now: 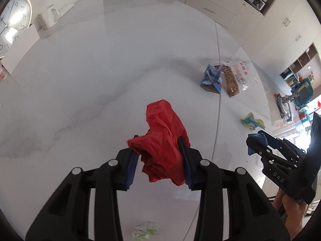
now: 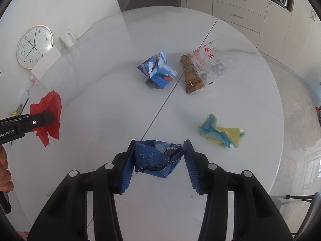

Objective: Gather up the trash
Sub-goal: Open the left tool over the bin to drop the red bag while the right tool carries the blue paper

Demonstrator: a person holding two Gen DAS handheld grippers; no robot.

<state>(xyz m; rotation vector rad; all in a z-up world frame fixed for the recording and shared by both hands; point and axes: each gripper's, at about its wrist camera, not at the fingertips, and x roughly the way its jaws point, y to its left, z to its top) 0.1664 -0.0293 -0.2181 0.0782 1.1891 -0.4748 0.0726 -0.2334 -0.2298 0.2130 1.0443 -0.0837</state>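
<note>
My left gripper [image 1: 158, 156] is shut on a crumpled red paper [image 1: 162, 138] and holds it above the white round table [image 1: 80, 84]. The red paper also shows in the right wrist view [image 2: 49, 110], held by the left gripper [image 2: 40, 120]. My right gripper [image 2: 159, 158] is shut on a crumpled dark blue paper [image 2: 156, 158] just above the table [image 2: 112, 104]; it shows at the right of the left wrist view [image 1: 258, 142]. On the table lie a blue patterned folded paper [image 2: 158, 72], a snack wrapper [image 2: 200, 68] and a yellow and blue crumpled paper [image 2: 220, 133].
A wall clock [image 2: 34, 46] leans at the table's far left beside a white card [image 2: 46, 62]. A white mug [image 1: 49, 18] stands near it. A white-green crumpled tissue [image 1: 146, 231] lies at the near edge. A grey chair [image 2: 154, 0] stands beyond the table.
</note>
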